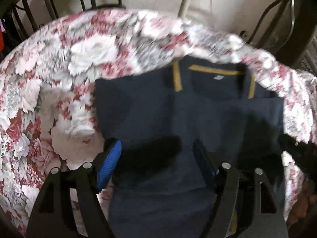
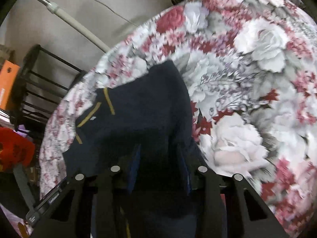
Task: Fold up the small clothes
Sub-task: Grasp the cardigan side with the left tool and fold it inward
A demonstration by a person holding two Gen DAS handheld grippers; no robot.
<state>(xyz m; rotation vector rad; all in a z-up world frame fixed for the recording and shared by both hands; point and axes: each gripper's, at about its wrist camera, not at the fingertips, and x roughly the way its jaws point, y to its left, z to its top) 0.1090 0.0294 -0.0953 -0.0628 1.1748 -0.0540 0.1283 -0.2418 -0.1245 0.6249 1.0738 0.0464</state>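
A navy polo shirt (image 1: 158,109) with mustard collar trim lies partly folded on a floral bedsheet (image 1: 49,79). My left gripper (image 1: 158,154) hovers over the shirt's lower half, its blue-padded fingers (image 1: 111,162) spread wide with nothing between them. In the right wrist view the same shirt (image 2: 142,115) lies on the sheet (image 2: 247,79) with its collar to the left. My right gripper (image 2: 160,158) stands over the shirt's near part, fingers apart, with dark cloth between them; a grip is not clear.
A dark metal bed frame (image 1: 31,10) and a pale wall stand behind the bed. In the right wrist view a black rack (image 2: 39,91), an orange box (image 2: 8,83) and a red object (image 2: 13,148) sit left of the bed.
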